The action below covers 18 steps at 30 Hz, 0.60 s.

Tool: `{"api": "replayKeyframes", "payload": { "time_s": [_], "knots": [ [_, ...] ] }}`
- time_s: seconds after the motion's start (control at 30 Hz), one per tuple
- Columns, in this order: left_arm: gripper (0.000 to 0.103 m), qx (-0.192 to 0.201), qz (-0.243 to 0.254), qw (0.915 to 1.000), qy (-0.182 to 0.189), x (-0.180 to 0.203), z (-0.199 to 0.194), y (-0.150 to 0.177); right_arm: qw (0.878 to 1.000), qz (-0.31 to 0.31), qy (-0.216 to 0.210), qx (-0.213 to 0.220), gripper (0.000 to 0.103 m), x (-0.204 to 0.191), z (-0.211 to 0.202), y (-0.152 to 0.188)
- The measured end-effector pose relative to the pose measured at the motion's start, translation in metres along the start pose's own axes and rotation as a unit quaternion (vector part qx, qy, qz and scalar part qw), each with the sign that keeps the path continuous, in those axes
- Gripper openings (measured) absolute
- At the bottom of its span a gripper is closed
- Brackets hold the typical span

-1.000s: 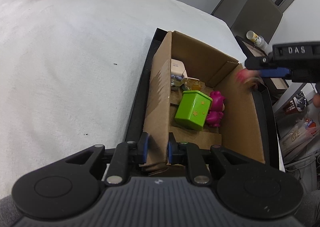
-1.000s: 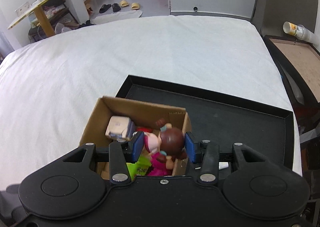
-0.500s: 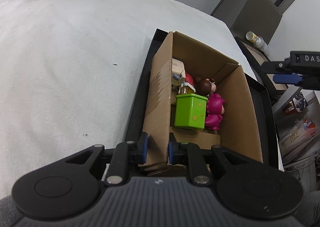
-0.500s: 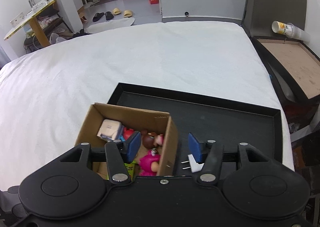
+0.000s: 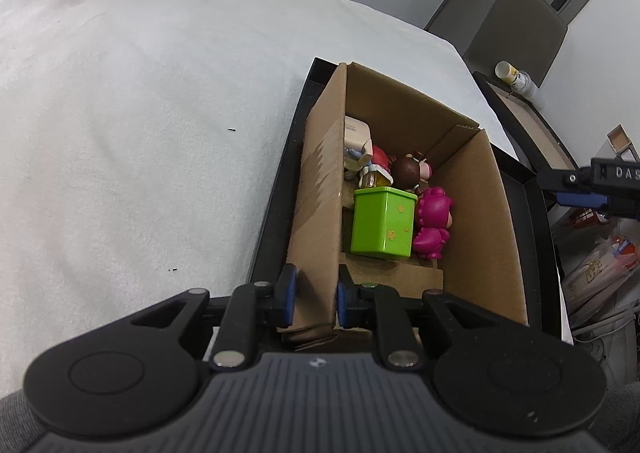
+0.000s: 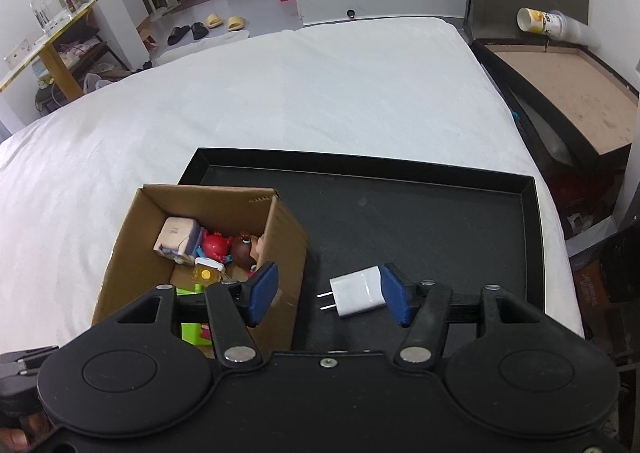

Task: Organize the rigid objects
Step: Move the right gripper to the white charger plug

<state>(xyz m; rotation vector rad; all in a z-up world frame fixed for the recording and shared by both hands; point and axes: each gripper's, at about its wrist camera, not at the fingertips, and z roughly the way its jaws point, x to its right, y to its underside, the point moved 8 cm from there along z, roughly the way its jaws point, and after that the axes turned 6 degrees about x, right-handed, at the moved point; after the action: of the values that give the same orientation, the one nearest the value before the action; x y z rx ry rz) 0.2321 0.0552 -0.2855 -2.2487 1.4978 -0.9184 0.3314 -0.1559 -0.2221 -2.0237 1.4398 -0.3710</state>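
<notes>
Item: white charger (image 6: 360, 291) on tray (image 6: 440, 213); right claw (image 6: 330, 295) widening, empty, should straddle its body squarely; left claw (image 5: 314, 295) pinching box wall (image 5: 316, 213).

The left tool (image 5: 314, 295) is pointed steeply downward and is clamped by its blue pads (image 5: 287, 295) on the near wall of a cardboard box (image 5: 316, 237), one pad outside and one inside. The right tool (image 6: 326, 293) is also angled downward, and its jaws are opening, with nothing pressed between them. Its blue pads (image 6: 262, 287) are seen well apart. In the left wrist view, the right tool is glimpsed at the right edge. Grey sleeves are seen at the lower corners there.
</notes>
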Motion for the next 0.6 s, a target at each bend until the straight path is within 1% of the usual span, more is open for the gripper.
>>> {"api": "replayKeyframes", "payload": {
  "time_s": [0.03, 0.2, 0.3, 0.33, 0.4, 0.53, 0.6],
  "knots": [
    [0.018, 0.000, 0.001, 1.0000, -0.001, 0.000, 0.000, 0.000, 1.000, 0.000, -0.002, 0.002, 0.061, 0.003, 0.000, 0.001],
    [0.018, 0.000, 0.003, 1.0000, -0.008, 0.001, 0.001, -0.001, 1.000, 0.006, -0.017, 0.005, 0.064, 0.015, 0.005, 0.010],
    [0.018, 0.001, 0.004, 0.9999, -0.011, 0.001, 0.000, -0.001, 0.999, 0.001, -0.034, 0.018, 0.071, 0.018, 0.007, 0.016],
    [0.017, 0.001, 0.006, 0.9999, -0.013, 0.001, 0.000, -0.001, 0.999, 0.000, -0.038, 0.025, 0.075, 0.019, 0.008, 0.018],
    [0.017, 0.000, 0.008, 0.9998, -0.017, 0.002, 0.000, -0.001, 0.998, 0.002, -0.051, 0.039, 0.078, 0.021, 0.011, 0.023],
    [0.017, -0.006, 0.005, 0.9996, -0.029, 0.003, 0.002, 0.000, 0.996, 0.005, -0.082, 0.037, 0.078, 0.022, 0.017, 0.030],
    [0.017, -0.008, 0.005, 0.9993, -0.036, 0.005, 0.004, -0.001, 0.995, -0.014, -0.083, 0.046, 0.078, 0.021, 0.019, 0.030]
  ]
}}
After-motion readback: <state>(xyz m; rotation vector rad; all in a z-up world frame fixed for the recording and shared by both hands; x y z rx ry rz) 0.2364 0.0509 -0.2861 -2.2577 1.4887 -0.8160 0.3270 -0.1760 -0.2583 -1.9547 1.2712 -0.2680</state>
